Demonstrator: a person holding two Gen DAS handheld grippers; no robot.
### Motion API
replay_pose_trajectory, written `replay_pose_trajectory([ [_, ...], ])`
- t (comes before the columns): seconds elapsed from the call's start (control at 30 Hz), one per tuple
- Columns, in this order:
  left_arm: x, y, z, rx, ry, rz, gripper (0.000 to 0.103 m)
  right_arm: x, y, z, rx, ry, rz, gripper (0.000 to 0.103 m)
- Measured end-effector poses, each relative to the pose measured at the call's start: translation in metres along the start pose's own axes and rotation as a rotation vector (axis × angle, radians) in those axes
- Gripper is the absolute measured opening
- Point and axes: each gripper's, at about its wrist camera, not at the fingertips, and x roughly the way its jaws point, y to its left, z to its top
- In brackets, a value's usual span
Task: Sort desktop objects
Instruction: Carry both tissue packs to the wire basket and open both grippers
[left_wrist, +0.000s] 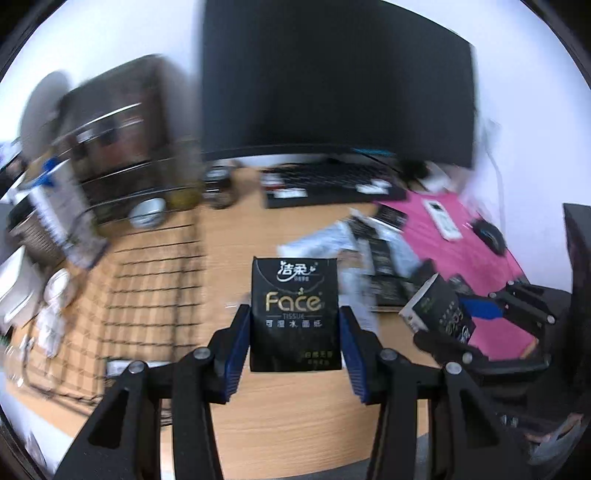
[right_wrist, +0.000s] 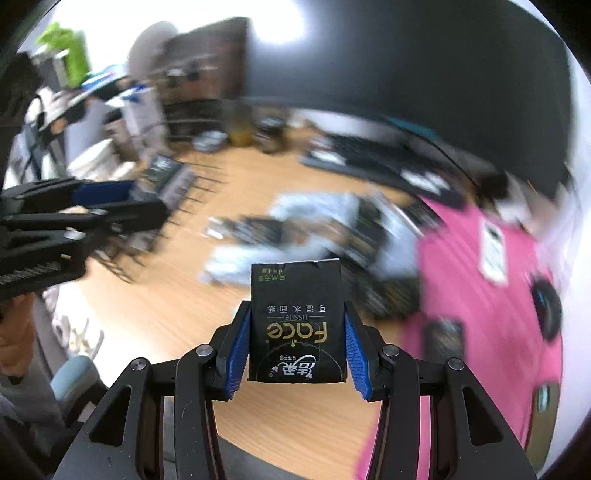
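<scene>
I'm holding a "Face TISSUE" pack (left_wrist: 294, 314) upright in my left gripper (left_wrist: 294, 328); my right gripper (right_wrist: 297, 332) is clamping another tissue pack (right_wrist: 297, 321), print inverted.

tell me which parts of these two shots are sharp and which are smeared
Left wrist view: the left gripper and its tissue pack are sharp; the wire rack and desk are streaked by motion blur, and the monitor bows from fisheye distortion. Right wrist view: the right gripper and its upside-down pack are crisp; the pink mat is smeared.

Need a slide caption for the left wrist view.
Left gripper grips a black Face tissue pack above the wooden desk.
</scene>
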Motion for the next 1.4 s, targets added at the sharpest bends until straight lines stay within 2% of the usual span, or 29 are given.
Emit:
replay_pose_trajectory([
  [0.2,-0.023,0.09,-0.01,-0.173,-0.037,0.112,0.052,0.016,0.098,0.057,-0.163,-0.059,0.13,0.047],
  [0.3,-0.027,0.123,-0.02,-0.226,-0.027,0.148,0.052,0.03,0.135,0.077,-0.216,-0.05,0.196,0.047],
  [0.47,-0.025,0.159,-0.035,-0.296,0.006,0.187,0.052,0.058,0.177,0.092,-0.262,-0.006,0.248,0.047],
  [0.63,-0.02,0.167,-0.042,-0.31,0.038,0.205,0.052,0.07,0.194,0.09,-0.29,0.015,0.254,0.047],
  [0.77,-0.015,0.173,-0.046,-0.317,0.069,0.214,0.053,0.076,0.196,0.089,-0.308,0.019,0.234,0.047],
  [0.83,-0.016,0.172,-0.046,-0.308,0.063,0.236,0.057,0.075,0.197,0.089,-0.316,-0.001,0.209,0.047],
  [0.87,-0.018,0.172,-0.045,-0.306,0.058,0.242,0.062,0.074,0.196,0.088,-0.319,-0.012,0.198,0.047],
  [0.9,-0.021,0.172,-0.045,-0.307,0.046,0.24,0.068,0.072,0.196,0.089,-0.318,-0.015,0.197,0.049],
  [0.97,-0.023,0.173,-0.044,-0.309,0.037,0.23,0.071,0.069,0.193,0.089,-0.309,-0.023,0.204,0.052],
  [1.13,-0.029,0.167,-0.041,-0.308,0.022,0.21,0.071,0.057,0.176,0.088,-0.261,-0.043,0.204,0.054],
  [1.27,-0.033,0.144,-0.035,-0.252,0.0,0.181,0.071,0.038,0.145,0.076,-0.195,-0.063,0.181,0.054],
  [1.4,-0.032,0.097,-0.026,-0.126,-0.016,0.166,0.071,0.024,0.101,0.058,-0.129,-0.069,0.111,0.054],
])
